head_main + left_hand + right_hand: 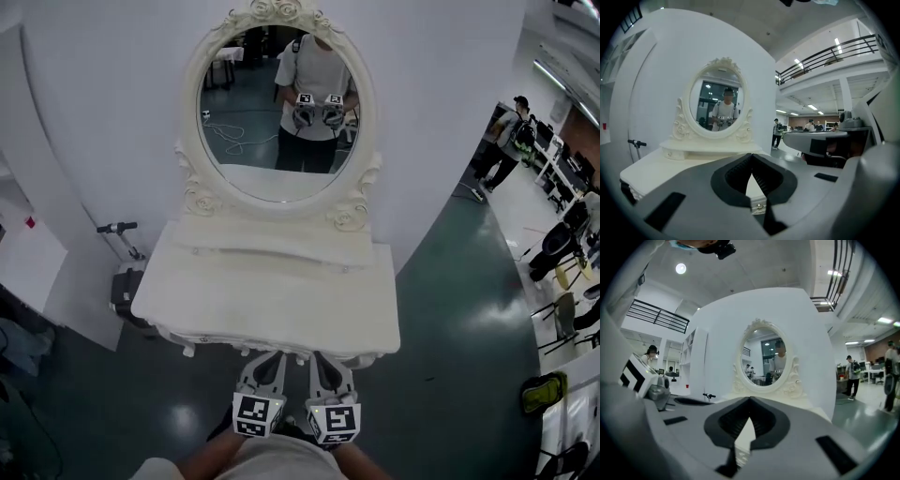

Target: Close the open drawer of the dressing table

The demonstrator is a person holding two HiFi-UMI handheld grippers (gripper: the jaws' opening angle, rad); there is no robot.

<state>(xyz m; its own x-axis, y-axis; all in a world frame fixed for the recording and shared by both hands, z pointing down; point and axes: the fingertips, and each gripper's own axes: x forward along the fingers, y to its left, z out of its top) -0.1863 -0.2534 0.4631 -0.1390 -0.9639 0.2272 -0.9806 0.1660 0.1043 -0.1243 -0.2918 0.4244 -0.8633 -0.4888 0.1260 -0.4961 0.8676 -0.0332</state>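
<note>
Drawer showed nothing jutting past the near edge of the dressing table (pixel 272 300), so I judged it home; my left gripper (pixel 270 360) and right gripper (pixel 326 360) hung side by side at that edge, jaws pressed together, empty; danger was a front not quite flush left ajar, or tips clipping the carved rim.

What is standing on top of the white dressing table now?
An oval mirror in a carved white frame, on a low raised shelf at the back of the dressing table. The drawer front below is covered by the tabletop edge.
</note>
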